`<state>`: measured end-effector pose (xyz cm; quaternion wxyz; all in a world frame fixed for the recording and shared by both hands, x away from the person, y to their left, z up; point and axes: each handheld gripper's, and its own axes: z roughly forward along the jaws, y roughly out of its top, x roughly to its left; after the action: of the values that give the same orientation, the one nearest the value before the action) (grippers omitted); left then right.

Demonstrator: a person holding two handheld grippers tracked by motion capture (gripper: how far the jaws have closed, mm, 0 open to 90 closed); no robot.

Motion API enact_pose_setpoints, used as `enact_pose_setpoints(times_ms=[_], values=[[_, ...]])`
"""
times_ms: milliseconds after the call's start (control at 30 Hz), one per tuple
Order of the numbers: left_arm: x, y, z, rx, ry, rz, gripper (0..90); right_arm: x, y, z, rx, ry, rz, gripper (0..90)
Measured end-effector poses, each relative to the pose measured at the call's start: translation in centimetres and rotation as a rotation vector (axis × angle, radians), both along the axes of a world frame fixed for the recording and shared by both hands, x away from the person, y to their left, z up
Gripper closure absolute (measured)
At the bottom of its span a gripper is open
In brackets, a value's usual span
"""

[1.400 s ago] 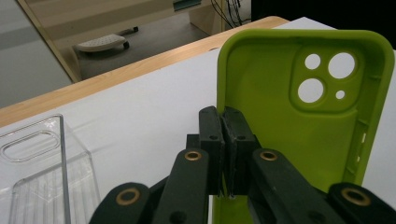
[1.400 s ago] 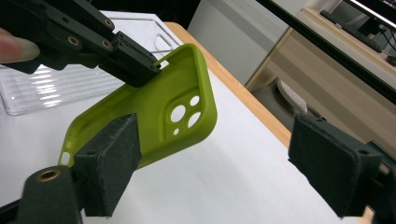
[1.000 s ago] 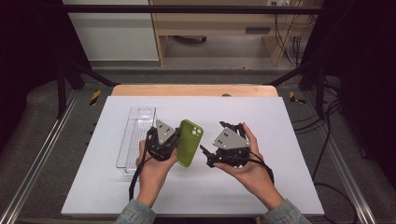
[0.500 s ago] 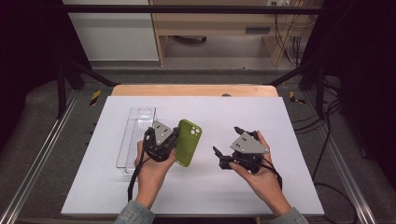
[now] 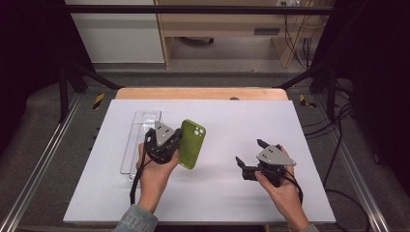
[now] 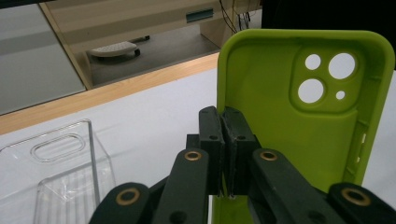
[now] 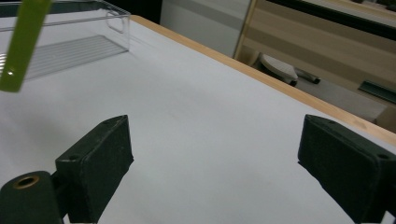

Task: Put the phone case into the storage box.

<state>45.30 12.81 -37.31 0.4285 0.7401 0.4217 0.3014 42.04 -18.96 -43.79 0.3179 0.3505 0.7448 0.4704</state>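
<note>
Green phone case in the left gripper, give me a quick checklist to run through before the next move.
1. Left gripper clamped on the phone case: ok, the jaws pinch its edge.
2. Case lifted off the table: ok, the left gripper view shows it held upright.
3. Case empty: ok, light shows through its camera holes.
4. Right gripper free: ok, jaws wide apart with nothing between them.
5. Clear box within reach: ok, it lies just left of the left gripper.
6. Firmness of the thin edge grip: cannot tell.
</note>
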Motion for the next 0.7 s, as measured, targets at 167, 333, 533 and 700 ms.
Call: enact_pose_setpoints(times_ms=[167, 333, 533, 700], values=[[0.5, 0.5, 0.5, -0.002, -0.002, 0.004, 87.1, -0.6, -1.5, -1.0, 0.016, 0.007, -0.021, 10.9], [0.9, 0.9, 0.9, 0.001, -0.011, 0.01, 87.1, -1.1, -2.4, -1.8, 0.022, 0.019, -0.035, 8.9], [1.5, 1.5, 1.5, 0.001, -0.018, 0.029, 87.1, -1.6, -3.9, -2.3, 0.094, 0.027, -0.059, 8.2], [1.7, 1.9, 1.9, 0.01, -0.026, 0.042, 87.1, -1.6, -5.0, -2.8, 0.11, 0.02, -0.04, 6.6]])
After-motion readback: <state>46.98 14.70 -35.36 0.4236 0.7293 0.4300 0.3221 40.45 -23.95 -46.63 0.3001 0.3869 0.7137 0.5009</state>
